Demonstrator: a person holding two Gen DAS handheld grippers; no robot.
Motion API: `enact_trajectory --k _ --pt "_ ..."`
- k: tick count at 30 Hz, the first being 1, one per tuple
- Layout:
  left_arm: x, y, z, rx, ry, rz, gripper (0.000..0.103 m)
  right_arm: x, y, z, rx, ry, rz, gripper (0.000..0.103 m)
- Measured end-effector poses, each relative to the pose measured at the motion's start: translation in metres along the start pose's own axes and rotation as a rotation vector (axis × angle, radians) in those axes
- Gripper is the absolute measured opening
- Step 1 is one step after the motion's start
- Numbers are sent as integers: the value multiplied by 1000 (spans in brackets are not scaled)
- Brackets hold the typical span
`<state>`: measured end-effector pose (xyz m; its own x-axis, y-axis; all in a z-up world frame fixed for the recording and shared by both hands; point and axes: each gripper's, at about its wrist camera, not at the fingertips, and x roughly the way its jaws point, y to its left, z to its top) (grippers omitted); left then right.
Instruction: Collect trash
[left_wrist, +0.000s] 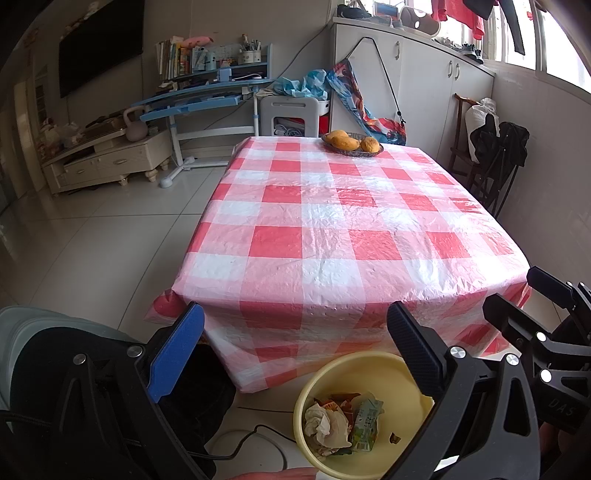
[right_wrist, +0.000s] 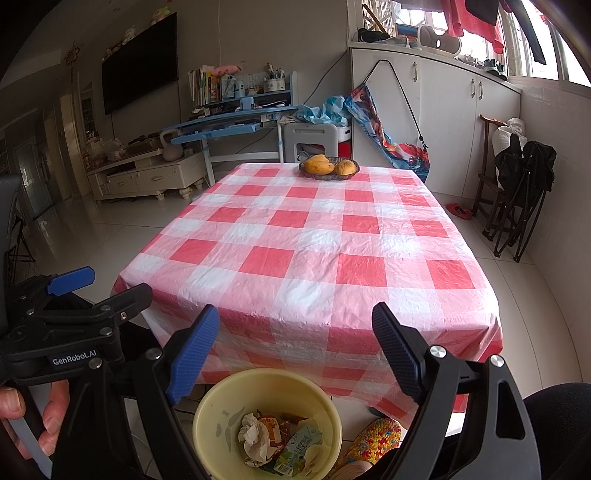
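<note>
The trash (right_wrist: 275, 441) you are collecting lies in the yellow bin (right_wrist: 218, 410) on the floor, just in front of the near edge of the surface (right_wrist: 314, 236). Inside it you can see a crumpled white tissue (right_wrist: 255, 437), a green drink carton (right_wrist: 297, 448) and an orange wrapper (right_wrist: 271, 424), all piled together on the bottom.

Your right tool (right_wrist: 291, 350) hangs above the bin with its jaws spread wide and nothing between them; the bin's far rim shows in the gap. Your left tool (left_wrist: 295, 347) is also wide and empty, and sits to the left of the right one, over the bin's left side. In the right wrist view your left hand (right_wrist: 33, 417) grips the handle of the left tool at the near left.

The surface wears a red and white checked cloth (left_wrist: 332, 229) that drapes over its near edge. At its far end stands a dark bowl (right_wrist: 328, 173) with yellow fruit (right_wrist: 321, 164) in it. A colourful knitted slipper (right_wrist: 373, 439) lies on the floor just right of the bin.
</note>
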<state>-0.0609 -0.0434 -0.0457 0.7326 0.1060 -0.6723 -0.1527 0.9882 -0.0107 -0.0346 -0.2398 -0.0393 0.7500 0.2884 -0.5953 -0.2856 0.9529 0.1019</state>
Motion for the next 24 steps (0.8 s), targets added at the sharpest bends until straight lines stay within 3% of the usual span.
enact_trajectory --k 24 --pt "0 0 0 1 0 0 96 0 0 -1 -5 0 -2 81"
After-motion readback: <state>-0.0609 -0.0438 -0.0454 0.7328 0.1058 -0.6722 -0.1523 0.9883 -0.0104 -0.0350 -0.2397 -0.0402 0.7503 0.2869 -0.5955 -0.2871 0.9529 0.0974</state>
